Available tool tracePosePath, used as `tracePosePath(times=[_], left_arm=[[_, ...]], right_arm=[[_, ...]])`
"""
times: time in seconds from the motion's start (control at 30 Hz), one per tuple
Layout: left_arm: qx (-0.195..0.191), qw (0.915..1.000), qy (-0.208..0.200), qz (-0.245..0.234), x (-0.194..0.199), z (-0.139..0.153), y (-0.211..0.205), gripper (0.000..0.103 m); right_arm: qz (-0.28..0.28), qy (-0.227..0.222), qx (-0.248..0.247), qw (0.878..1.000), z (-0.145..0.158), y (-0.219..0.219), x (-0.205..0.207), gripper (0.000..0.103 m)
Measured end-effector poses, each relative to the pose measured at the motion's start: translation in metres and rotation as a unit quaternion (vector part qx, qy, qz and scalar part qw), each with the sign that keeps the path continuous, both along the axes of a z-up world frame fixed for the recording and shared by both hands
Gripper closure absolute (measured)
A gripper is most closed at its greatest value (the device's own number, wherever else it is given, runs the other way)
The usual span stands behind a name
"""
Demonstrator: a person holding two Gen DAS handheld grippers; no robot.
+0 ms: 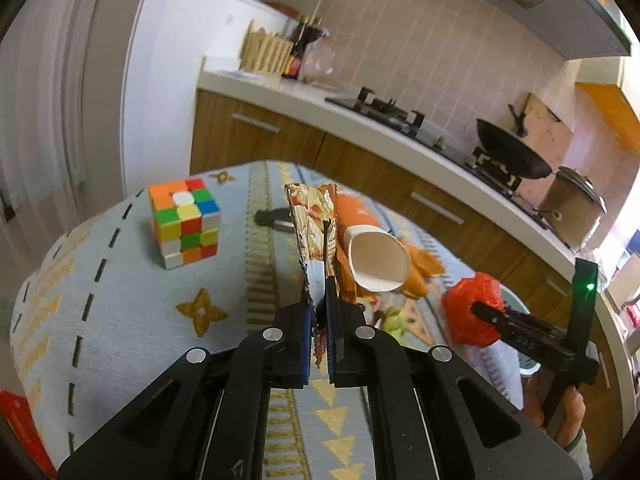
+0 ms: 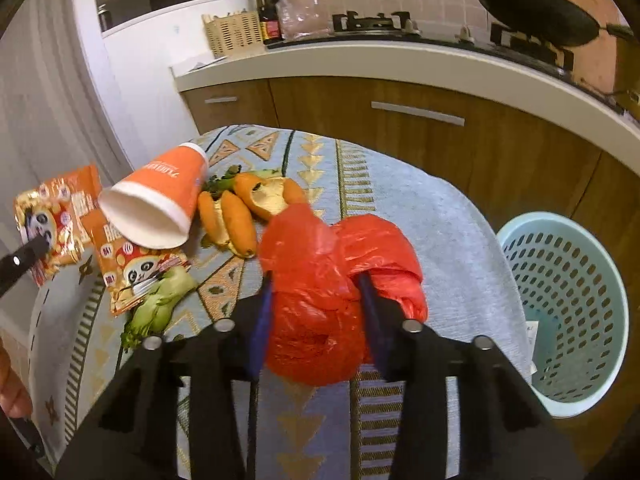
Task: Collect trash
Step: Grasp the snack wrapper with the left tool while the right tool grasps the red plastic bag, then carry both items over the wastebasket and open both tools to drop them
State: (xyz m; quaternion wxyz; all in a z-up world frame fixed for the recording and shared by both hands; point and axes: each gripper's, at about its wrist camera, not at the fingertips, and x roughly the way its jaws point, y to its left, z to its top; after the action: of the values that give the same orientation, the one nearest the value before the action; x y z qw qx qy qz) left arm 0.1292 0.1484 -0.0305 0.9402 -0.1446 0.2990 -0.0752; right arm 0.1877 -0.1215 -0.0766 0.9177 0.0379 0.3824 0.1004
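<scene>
My left gripper (image 1: 320, 292) is shut on the lower edge of a crinkled snack wrapper (image 1: 314, 220), which stands upright above the table; the right wrist view shows this wrapper (image 2: 48, 216) at the far left. My right gripper (image 2: 318, 284) is shut on a crumpled red plastic bag (image 2: 336, 280), its blue pads (image 2: 262, 320) pressing into both sides. From the left wrist view the bag (image 1: 468, 308) hangs at the right. On the patterned tablecloth (image 2: 400, 208) lie a tipped orange paper cup (image 2: 160, 204), orange peels (image 2: 248, 208), a second snack wrapper (image 2: 136, 264) and a green vegetable scrap (image 2: 160, 304).
A pale blue perforated basket (image 2: 560, 312) stands on the floor just right of the table. A Rubik's cube (image 1: 185, 228) and a small black object (image 1: 274, 218) sit on the cloth at the left. Wooden kitchen cabinets (image 2: 420, 128) with a stove and wok run behind.
</scene>
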Motion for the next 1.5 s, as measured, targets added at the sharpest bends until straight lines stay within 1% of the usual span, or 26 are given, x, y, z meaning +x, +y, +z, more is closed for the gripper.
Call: tracePosePath(times=[0.1, 0.43, 0.57, 0.73, 0.8, 0.87, 0.97, 1.07, 1.13, 1.2, 1.4, 1.5], left_arm=[[0.005, 0.9999, -0.014, 0.000, -0.007, 0.010, -0.004, 0.099], [0.011, 0.9975, -0.068, -0.013, -0.036, 0.047, -0.014, 0.099], [0.014, 0.9960, -0.084, -0.027, -0.043, 0.060, -0.026, 0.099], [0.014, 0.9931, -0.099, -0.061, -0.039, 0.075, -0.051, 0.099], [0.011, 0.9918, -0.101, -0.078, -0.033, 0.078, -0.066, 0.099], [0.017, 0.9899, -0.103, -0.096, -0.025, 0.082, -0.086, 0.099], [0.020, 0.9871, -0.105, -0.120, -0.015, 0.084, -0.113, 0.099], [0.023, 0.9833, -0.100, -0.150, -0.001, 0.083, -0.146, 0.099], [0.026, 0.9811, -0.094, -0.167, 0.007, 0.080, -0.167, 0.099], [0.026, 0.9789, -0.085, -0.184, 0.017, 0.076, -0.189, 0.099], [0.027, 0.9721, -0.050, -0.227, 0.046, 0.052, -0.249, 0.099], [0.032, 0.9664, -0.020, -0.254, 0.062, 0.027, -0.287, 0.099]], right_arm=[[0.008, -0.009, 0.012, 1.000, 0.009, 0.000, -0.009, 0.074], [0.017, -0.069, 0.021, 0.997, 0.057, -0.010, -0.038, 0.074], [0.007, -0.093, 0.022, 0.995, 0.075, -0.020, -0.048, 0.074], [-0.023, -0.125, 0.006, 0.992, 0.097, -0.043, -0.063, 0.074], [-0.036, -0.130, 0.006, 0.991, 0.104, -0.058, -0.065, 0.074], [-0.053, -0.126, 0.007, 0.991, 0.107, -0.075, -0.065, 0.074], [-0.084, -0.120, 0.007, 0.989, 0.105, -0.104, -0.068, 0.074], [-0.126, -0.104, 0.011, 0.987, 0.095, -0.141, -0.070, 0.074], [-0.148, -0.080, 0.022, 0.985, 0.083, -0.169, -0.068, 0.074], [-0.155, -0.060, 0.030, 0.986, 0.072, -0.186, -0.066, 0.074], [-0.200, -0.006, 0.045, 0.979, 0.029, -0.238, -0.060, 0.074], [-0.215, 0.016, 0.047, 0.975, 0.010, -0.253, -0.057, 0.074]])
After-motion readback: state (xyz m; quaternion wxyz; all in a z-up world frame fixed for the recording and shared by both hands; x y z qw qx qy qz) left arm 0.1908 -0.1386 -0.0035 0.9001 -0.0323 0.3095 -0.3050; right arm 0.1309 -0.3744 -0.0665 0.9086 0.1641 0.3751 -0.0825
